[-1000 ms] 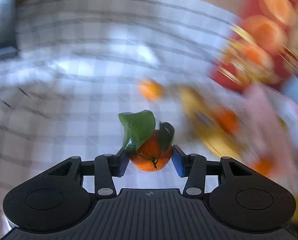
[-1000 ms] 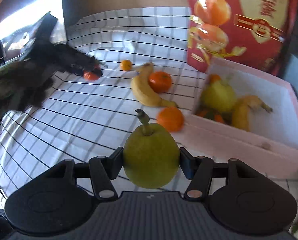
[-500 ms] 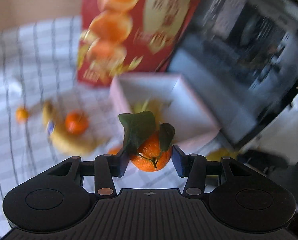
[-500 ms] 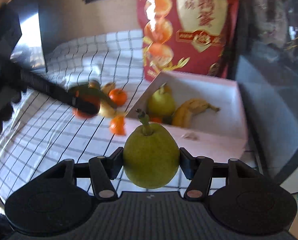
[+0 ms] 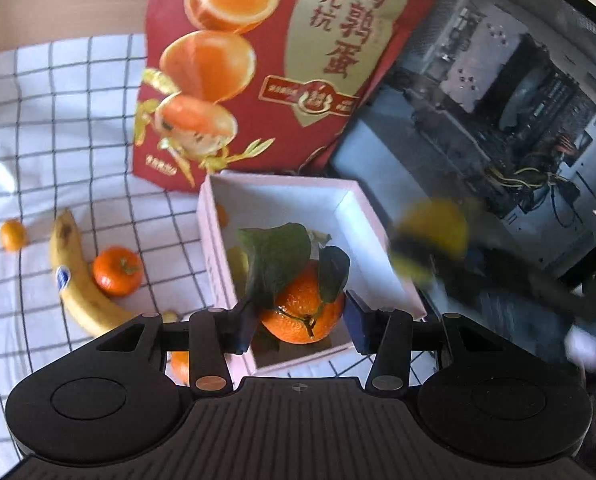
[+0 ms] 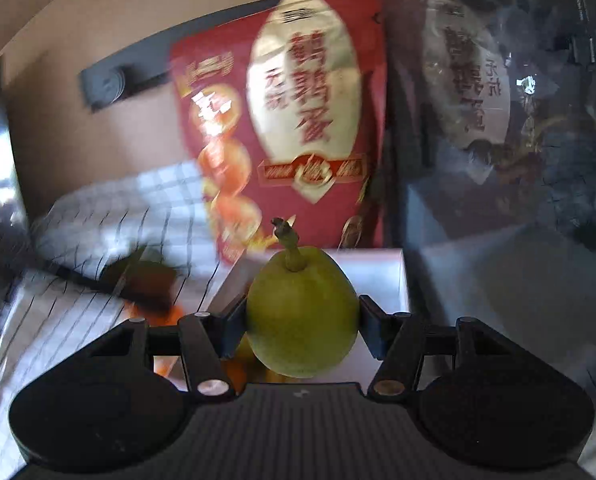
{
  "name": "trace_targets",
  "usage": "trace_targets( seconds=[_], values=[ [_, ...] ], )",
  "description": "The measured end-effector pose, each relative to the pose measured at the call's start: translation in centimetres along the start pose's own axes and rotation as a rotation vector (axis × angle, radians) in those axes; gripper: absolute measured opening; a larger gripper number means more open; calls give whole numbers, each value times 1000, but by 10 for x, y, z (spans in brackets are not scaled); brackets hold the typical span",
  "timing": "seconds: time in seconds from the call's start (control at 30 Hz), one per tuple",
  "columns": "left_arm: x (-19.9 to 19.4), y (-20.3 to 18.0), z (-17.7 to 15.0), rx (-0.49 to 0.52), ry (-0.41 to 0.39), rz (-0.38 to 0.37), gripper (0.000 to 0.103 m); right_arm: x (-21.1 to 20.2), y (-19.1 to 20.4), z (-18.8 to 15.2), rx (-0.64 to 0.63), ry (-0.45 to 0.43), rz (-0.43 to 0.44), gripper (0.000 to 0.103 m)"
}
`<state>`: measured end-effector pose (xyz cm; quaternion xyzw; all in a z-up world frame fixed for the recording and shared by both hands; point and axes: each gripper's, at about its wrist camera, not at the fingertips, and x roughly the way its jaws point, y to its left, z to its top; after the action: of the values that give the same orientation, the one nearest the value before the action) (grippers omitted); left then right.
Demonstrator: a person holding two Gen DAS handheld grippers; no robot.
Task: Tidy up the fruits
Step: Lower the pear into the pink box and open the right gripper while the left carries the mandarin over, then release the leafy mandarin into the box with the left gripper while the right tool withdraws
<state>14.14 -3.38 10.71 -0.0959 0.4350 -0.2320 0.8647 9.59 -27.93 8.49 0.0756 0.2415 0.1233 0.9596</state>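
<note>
My left gripper [image 5: 300, 314] is shut on a leafy orange mandarin [image 5: 302, 312] and holds it over the near part of the pale pink box [image 5: 372, 224]. My right gripper [image 6: 302, 326] is shut on a green pear [image 6: 302, 312], held above the same box [image 6: 378, 276]. The pear shows as a yellow blur [image 5: 432, 236] at the box's right rim in the left wrist view. On the checked cloth [image 5: 25, 140] left of the box lie a banana [image 5: 75, 276], a mandarin [image 5: 117, 271] and a small orange fruit [image 5: 13, 234].
A tall red snack bag [image 5: 257, 60] stands behind the box. A glass-sided computer case [image 5: 498, 120] is at the right. Another orange fruit [image 5: 179, 366] lies by the box's near left corner. Fruit lies inside the box, mostly hidden.
My left gripper swung right from the cloth to over the box with the mandarin. My right gripper moved forward with the pear to the box.
</note>
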Motion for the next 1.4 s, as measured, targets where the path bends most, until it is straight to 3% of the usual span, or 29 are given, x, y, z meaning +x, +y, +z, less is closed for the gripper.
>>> trace_targets(
  seconds=[0.2, 0.33, 0.53, 0.73, 0.87, 1.03, 1.2, 1.4],
  values=[
    [-12, 23, -19, -68, 13, 17, 51, 80, -13, 35, 167, 100, 67, 58],
    [-22, 46, -31, -150, 26, 38, 51, 130, -5, 40, 142, 183, 68, 58],
    [-34, 79, -43, -213, 34, 63, 51, 180, 13, 25, 138, 332, 70, 58],
    [-31, 92, -50, -258, 33, 58, 51, 199, 14, 10, 151, 383, 39, 58],
    [-25, 87, -49, -240, 54, 44, 51, 193, 18, 14, 104, 373, 55, 60],
    [-17, 77, -41, -202, 66, 27, 51, 169, 10, 19, 149, 321, 104, 60],
    [-3, 53, -26, -129, 61, -11, 51, 104, 14, 22, 95, 199, 51, 60],
    [31, 18, -2, -29, 43, -74, 52, 18, 21, -3, -42, 101, -40, 60]
  ],
)
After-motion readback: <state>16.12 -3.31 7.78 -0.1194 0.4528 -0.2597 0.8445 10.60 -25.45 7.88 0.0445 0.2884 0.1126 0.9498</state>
